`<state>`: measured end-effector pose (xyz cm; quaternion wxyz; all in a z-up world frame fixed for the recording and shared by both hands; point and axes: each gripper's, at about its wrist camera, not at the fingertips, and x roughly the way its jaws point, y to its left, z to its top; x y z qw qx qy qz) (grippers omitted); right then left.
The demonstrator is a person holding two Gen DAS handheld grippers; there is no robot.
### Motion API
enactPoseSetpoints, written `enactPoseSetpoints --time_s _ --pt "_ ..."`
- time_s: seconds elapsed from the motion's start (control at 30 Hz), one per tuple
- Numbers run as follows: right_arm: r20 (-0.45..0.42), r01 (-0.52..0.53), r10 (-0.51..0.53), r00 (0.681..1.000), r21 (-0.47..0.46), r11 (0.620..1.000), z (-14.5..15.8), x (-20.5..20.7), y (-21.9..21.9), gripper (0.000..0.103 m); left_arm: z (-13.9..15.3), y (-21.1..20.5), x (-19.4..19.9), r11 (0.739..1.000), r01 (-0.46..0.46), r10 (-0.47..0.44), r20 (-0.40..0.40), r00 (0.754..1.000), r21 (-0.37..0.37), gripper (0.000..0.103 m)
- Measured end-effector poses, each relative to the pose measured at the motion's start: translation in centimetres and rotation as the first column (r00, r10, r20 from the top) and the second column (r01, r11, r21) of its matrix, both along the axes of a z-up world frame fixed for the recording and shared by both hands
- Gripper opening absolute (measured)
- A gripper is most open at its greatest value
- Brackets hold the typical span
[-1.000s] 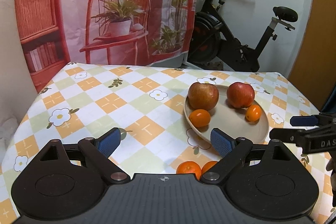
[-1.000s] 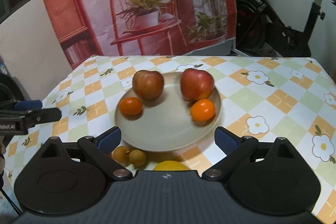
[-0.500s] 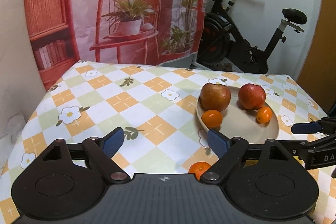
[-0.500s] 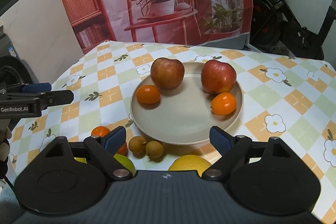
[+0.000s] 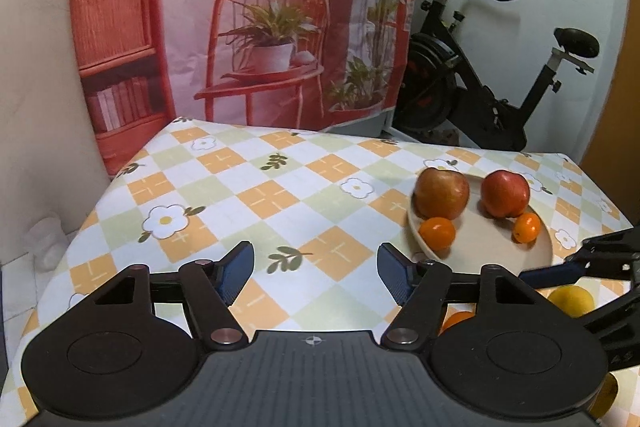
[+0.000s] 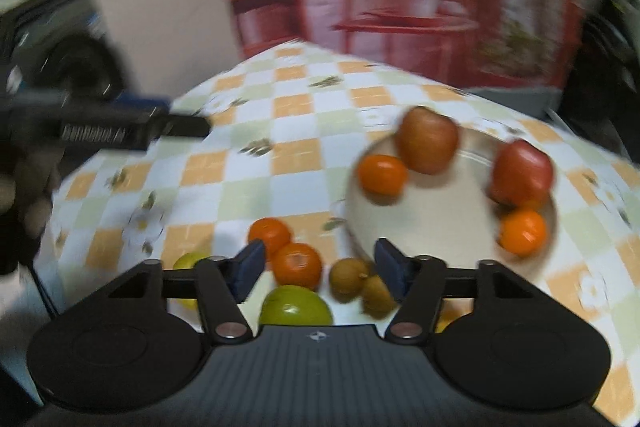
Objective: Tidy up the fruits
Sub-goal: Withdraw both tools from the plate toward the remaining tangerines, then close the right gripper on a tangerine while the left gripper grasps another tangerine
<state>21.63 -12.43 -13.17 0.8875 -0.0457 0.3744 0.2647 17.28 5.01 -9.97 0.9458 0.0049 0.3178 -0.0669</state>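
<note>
A cream plate (image 5: 492, 247) (image 6: 420, 227) holds two red apples (image 5: 442, 193) (image 5: 505, 193) and two small oranges (image 5: 438, 233) (image 5: 527, 227). My left gripper (image 5: 316, 273) is open and empty over bare tablecloth left of the plate. My right gripper (image 6: 318, 269) is open and empty, just above loose fruit in front of the plate: two oranges (image 6: 298, 265) (image 6: 269, 235), a green fruit (image 6: 296, 307), two brown longans (image 6: 348, 279) and a yellow fruit (image 6: 188, 263). The right wrist view is blurred.
The checked tablecloth (image 5: 260, 195) covers the table. A yellow lemon (image 5: 572, 301) lies near the right gripper's arm. An exercise bike (image 5: 480, 99) and a printed backdrop (image 5: 260, 27) stand behind the table.
My right gripper has swung left and down, from facing the plate to over the loose fruit. My left gripper has pulled back and left, and its jaws have narrowed somewhat.
</note>
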Motion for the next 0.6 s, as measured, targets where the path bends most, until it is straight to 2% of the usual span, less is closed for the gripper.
enactPoseSetpoints --time_s 0.27,0.6 --pt "-0.054 -0.093 0.091 0.994 -0.054 0.994 -1.9 1.9 2.2 0.044 -0.8 0.6 0.4 1.000 -0.010 0.010 -0.023 1.000 -0.020 0.069" --pt "-0.123 -0.125 0.111 0.986 -0.108 0.986 -3.5 3.0 3.4 0.044 -1.3 0.6 0.4 0.999 0.000 -0.001 -0.039 0.999 -0.032 0.069"
